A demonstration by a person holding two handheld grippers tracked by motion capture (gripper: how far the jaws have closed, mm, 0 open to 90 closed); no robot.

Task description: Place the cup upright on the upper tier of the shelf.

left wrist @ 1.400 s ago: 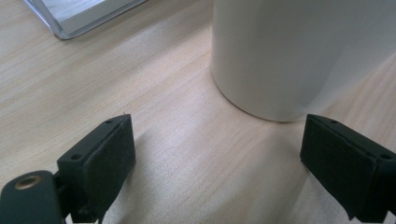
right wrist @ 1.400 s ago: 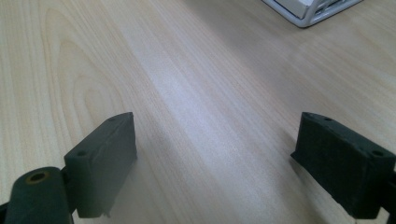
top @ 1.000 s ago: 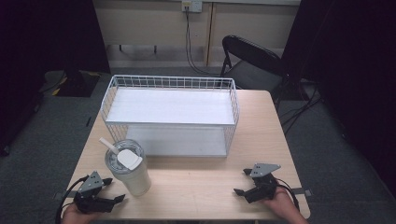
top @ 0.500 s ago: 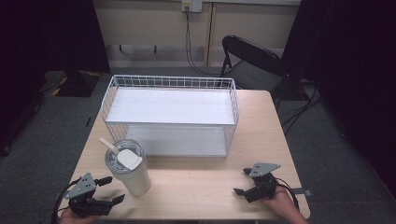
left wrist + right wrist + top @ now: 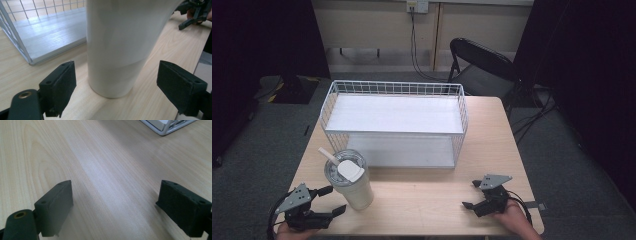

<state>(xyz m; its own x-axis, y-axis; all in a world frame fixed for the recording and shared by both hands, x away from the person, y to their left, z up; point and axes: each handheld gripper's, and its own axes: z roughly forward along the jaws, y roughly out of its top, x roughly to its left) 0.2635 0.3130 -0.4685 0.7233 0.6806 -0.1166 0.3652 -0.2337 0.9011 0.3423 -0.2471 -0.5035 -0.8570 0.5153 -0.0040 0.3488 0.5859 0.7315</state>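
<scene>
A cream tumbler [image 5: 352,185] with a clear lid and a white straw stands upright at the table's front left. In the left gripper view the tumbler [image 5: 120,45] rises just ahead of the jaws. My left gripper [image 5: 333,200] [image 5: 116,85] is open at the table's front-left corner, its jaws wide apart and aimed at the tumbler's base without touching it. My right gripper [image 5: 471,195] [image 5: 115,207] is open near the front right, low over bare wood with nothing between its jaws.
A white wire basket [image 5: 332,100] with a white board [image 5: 392,114] on top stands across the back of the wooden table [image 5: 427,192]. Its corner [image 5: 166,128] shows far ahead of the right gripper. A black folding chair [image 5: 482,65] stands behind the table.
My left gripper has drawn back from the tumbler toward the table's front-left corner. The right gripper has stayed in place.
</scene>
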